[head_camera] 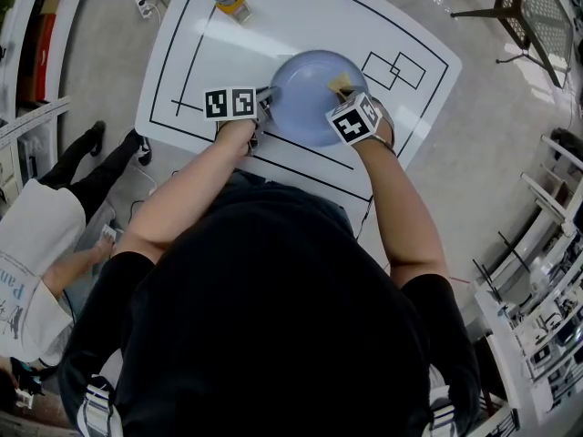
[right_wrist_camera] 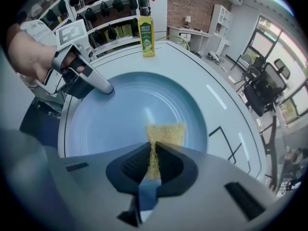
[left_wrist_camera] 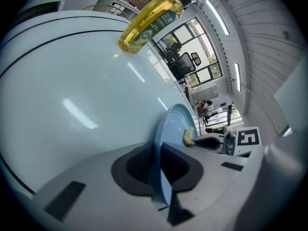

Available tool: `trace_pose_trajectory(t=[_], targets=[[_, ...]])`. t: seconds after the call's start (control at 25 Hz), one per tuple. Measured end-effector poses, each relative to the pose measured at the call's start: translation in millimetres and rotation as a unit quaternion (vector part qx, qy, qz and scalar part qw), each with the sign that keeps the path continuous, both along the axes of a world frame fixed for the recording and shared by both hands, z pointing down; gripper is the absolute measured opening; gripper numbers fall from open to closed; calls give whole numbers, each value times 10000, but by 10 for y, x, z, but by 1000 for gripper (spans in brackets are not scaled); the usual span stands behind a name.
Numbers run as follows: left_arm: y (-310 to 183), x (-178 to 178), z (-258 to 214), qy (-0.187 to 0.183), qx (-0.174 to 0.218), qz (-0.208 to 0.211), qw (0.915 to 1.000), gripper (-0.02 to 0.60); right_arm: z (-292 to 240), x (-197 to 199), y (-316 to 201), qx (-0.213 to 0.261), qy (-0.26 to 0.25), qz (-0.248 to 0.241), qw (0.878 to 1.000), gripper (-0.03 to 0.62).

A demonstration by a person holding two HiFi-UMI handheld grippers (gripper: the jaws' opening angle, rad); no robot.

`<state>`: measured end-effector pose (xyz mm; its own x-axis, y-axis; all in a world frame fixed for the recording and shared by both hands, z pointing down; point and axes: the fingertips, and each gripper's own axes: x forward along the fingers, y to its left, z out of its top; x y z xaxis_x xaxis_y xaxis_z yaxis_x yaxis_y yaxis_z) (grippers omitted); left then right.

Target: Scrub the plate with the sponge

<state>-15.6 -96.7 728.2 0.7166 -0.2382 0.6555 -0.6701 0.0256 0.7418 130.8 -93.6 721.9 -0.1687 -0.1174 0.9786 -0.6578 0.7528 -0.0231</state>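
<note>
My left claw (left_wrist_camera: 159,153) pinches the plate (right_wrist_camera: 120,109) by its rim on the tabletop (head_camera: 301,16). My right claw (right_wrist_camera: 153,161) squeezes the sponge (right_wrist_camera: 166,134), which lies on the plate. I think the scrubbing is started but not done.

Bright; ceiling glare streaks the table (head_camera: 301,25) (fisheye-warped edges), background perhaps soft.

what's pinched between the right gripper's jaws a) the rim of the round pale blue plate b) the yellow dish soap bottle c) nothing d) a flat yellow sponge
D: in its own view the right gripper is shut on the flat yellow sponge, which lies on the round pale blue plate; it is the left gripper that clamps the plate's rim.
</note>
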Motion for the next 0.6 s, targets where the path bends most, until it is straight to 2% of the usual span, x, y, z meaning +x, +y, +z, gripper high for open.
trace_pose_trajectory(t=[0.32, 0.6], targets=[[-10, -5, -11, 21, -45, -98, 9999, 37, -22, 45, 456, -408, -38, 127, 9991, 28], [-13, -11, 5, -17, -43, -135, 9999, 37, 15, -171, 734, -633, -164, -72, 9978, 28]])
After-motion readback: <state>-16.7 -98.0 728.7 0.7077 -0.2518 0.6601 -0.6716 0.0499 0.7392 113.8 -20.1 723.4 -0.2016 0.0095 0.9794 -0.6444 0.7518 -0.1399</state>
